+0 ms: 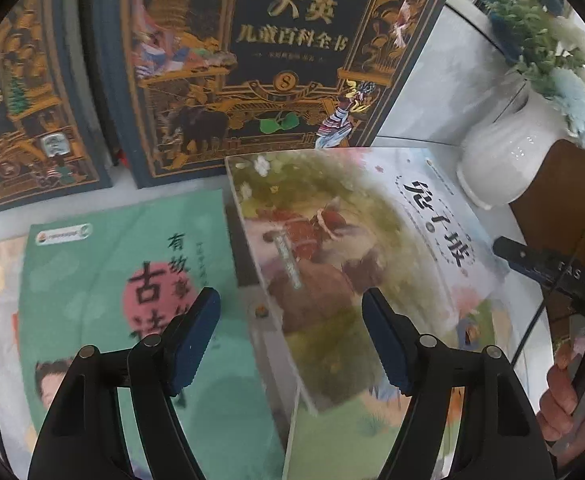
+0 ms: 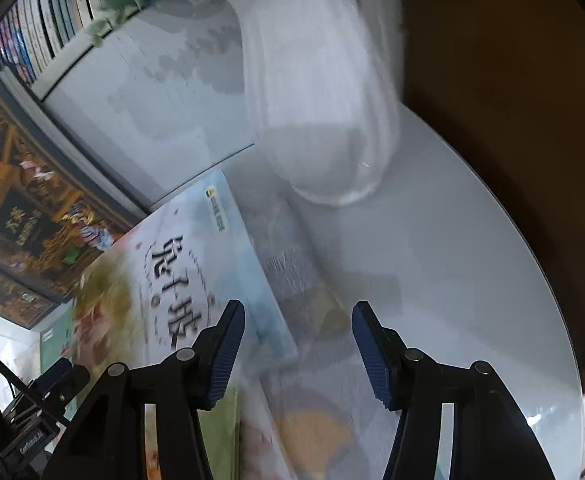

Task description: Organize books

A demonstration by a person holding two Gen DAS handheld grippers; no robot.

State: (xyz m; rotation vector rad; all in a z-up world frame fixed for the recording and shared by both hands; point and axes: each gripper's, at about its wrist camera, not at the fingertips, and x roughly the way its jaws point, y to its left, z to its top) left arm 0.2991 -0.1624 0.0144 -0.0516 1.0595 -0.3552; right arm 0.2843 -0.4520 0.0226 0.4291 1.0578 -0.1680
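Both hand-held grippers, left [image 1: 292,340] and right [image 2: 298,354], gape empty; pastel paperback [image 1: 356,248] looks thin, floppy, slick; I'd pinch its desk-edge corner.

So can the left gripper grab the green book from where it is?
Probably yes. The left gripper hangs open above the green book, which lies flat with its cover mostly bare. But the pale picture book overlaps its right edge, so the green book's left side looks easier to reach.

The dark encyclopedia [image 1: 276,68] reads "大英 儿童百科全书" and "8"; the green book [image 1: 132,280] "有故事".
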